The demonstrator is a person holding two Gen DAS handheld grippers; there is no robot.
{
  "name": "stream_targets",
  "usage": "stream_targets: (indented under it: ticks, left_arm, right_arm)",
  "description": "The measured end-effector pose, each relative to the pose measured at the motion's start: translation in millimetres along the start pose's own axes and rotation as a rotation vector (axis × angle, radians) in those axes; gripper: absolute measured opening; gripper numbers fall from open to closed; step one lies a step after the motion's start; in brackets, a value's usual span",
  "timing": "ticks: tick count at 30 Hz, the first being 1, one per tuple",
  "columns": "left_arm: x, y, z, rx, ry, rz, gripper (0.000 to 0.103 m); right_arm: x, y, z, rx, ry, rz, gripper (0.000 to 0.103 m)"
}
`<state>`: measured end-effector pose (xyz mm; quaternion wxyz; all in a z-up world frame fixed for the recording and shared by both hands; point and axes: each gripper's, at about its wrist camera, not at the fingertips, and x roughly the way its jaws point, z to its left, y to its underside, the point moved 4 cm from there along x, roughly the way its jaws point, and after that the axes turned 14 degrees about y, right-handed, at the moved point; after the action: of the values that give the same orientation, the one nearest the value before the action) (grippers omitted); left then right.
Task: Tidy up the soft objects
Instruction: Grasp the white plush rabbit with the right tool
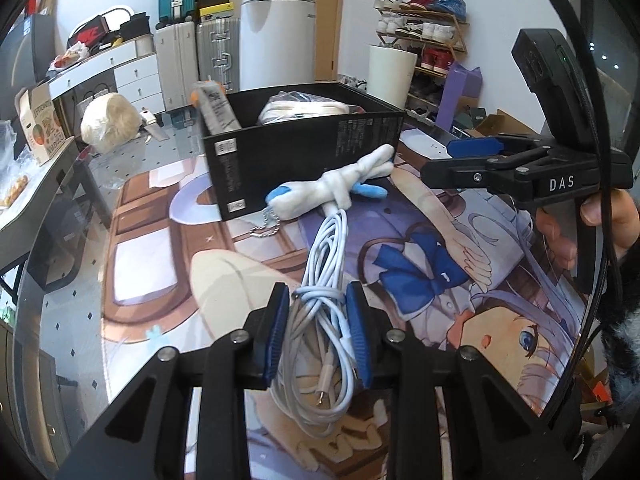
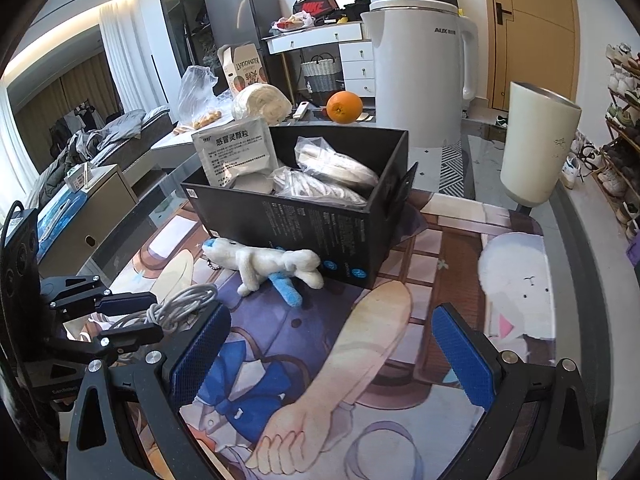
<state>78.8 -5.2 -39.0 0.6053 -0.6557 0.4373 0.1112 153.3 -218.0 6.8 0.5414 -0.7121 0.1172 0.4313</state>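
A coiled white cable [image 1: 325,256] lies on the printed desk mat, and my left gripper [image 1: 318,320] is shut on its near loops, blue pads pressing both sides. The right wrist view shows the same grip at far left, the left gripper [image 2: 136,318] holding the cable [image 2: 180,304]. A white plush toy with blue tips [image 1: 340,188] [image 2: 272,266] lies against the front of the black box [image 1: 300,152] [image 2: 320,220]. The box holds bagged soft items and a sachet. My right gripper [image 2: 332,356] [image 1: 452,160] stands open over the mat, nothing between its pads.
Behind the box stand a white kettle [image 2: 420,72], an orange [image 2: 344,107] and a cream tumbler [image 2: 536,144]. A pale rolled bundle [image 2: 262,102] lies at the back left. The printed mat [image 2: 440,264] covers the glass table. A person's hand [image 1: 608,216] holds the right gripper.
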Motion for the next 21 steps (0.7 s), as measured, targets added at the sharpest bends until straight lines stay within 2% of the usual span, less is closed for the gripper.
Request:
stream_targets:
  ticks: [7, 14, 21]
  left_arm:
    - [-13.4, 6.6, 18.3, -0.049, -0.040, -0.028, 0.028]
    - [-18.9, 7.8, 35.4, -0.074, -0.084, -0.038, 0.028]
    - [-18.8, 9.2, 40.4, -0.096, -0.063, -0.048, 0.028]
  right_arm:
    - [19.5, 1.6, 22.5, -0.010, -0.007, 0.051, 0.102]
    - [38.1, -6.7, 50.6, -0.041, 0.029, 0.086, 0.102]
    - [47.9, -16.8, 72.0, -0.090, 0.060, 0.098, 0.102]
